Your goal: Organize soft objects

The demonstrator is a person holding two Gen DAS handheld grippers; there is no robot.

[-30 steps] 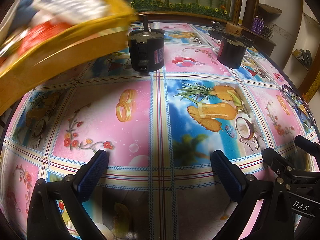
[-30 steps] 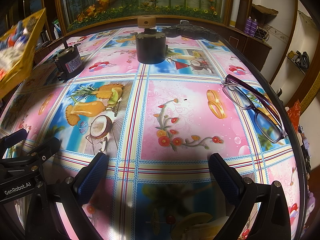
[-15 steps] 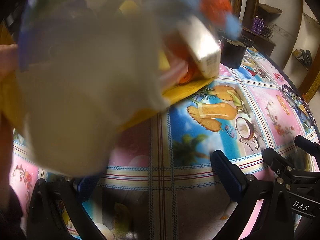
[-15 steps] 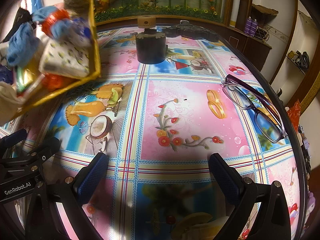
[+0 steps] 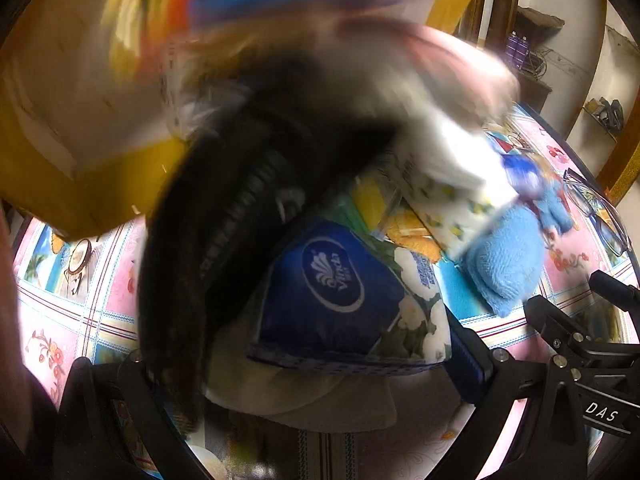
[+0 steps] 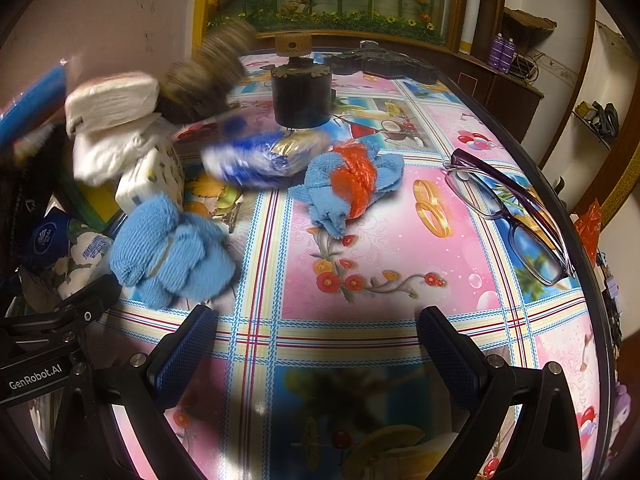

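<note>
A heap of soft things lies spilled on the flowered tablecloth. In the left wrist view a blue tissue pack rests between the fingers of my open left gripper, and a blurred black item falls over its left finger. Beyond are a white floral tissue pack and a blue towel. The tipped yellow box hangs at upper left. My right gripper stands open over bare cloth, just right of the blue towel. A blue cloth around a red bundle lies ahead.
Purple glasses lie on the right side of the table. A black cylinder with a wooden knob stands at the back. A blurred blue packet, a white pack and a brown furry thing are tumbling.
The yellow box swung in from the left, tipped over and dumped its soft things onto the table in front of the left gripper. Neither gripper has moved.
</note>
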